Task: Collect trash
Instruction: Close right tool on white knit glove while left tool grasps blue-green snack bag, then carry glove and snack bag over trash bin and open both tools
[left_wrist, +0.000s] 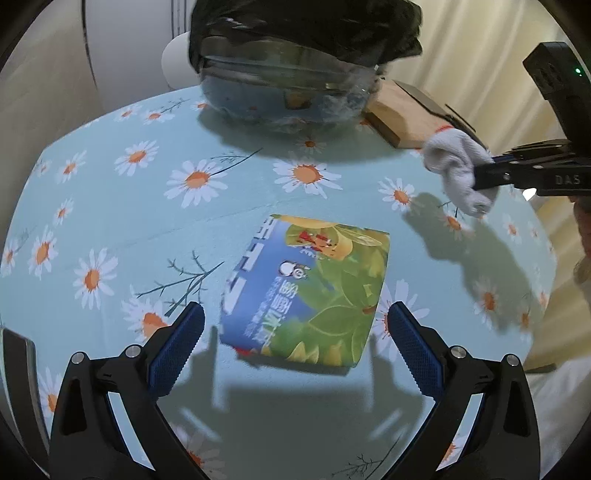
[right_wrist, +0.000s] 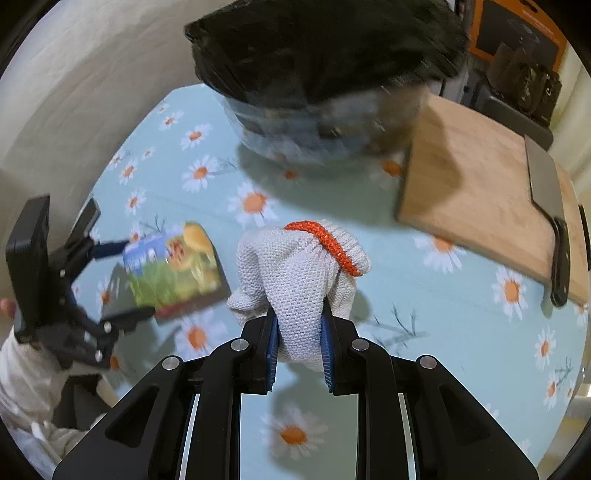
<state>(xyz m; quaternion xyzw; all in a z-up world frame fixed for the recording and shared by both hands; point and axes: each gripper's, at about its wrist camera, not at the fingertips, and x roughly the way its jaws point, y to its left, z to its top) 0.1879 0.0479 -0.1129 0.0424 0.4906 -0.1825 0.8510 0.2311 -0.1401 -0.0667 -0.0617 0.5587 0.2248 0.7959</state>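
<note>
Holding a crumpled white knit glove with orange cuff (right_wrist: 295, 273) clamped in our right gripper (right_wrist: 299, 343), probably above the tablecloth; left gripper (left_wrist: 295, 332) spread wide, colourful flat carton (left_wrist: 310, 288) lying between its fingers.

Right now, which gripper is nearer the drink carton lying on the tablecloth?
Left. The left gripper hangs with open jaws on either side of the carton. The right gripper, shut on the knit glove, is off to the carton's side.

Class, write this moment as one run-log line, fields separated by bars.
right gripper: shut on glove | left gripper: open over carton | bin: ahead
</note>
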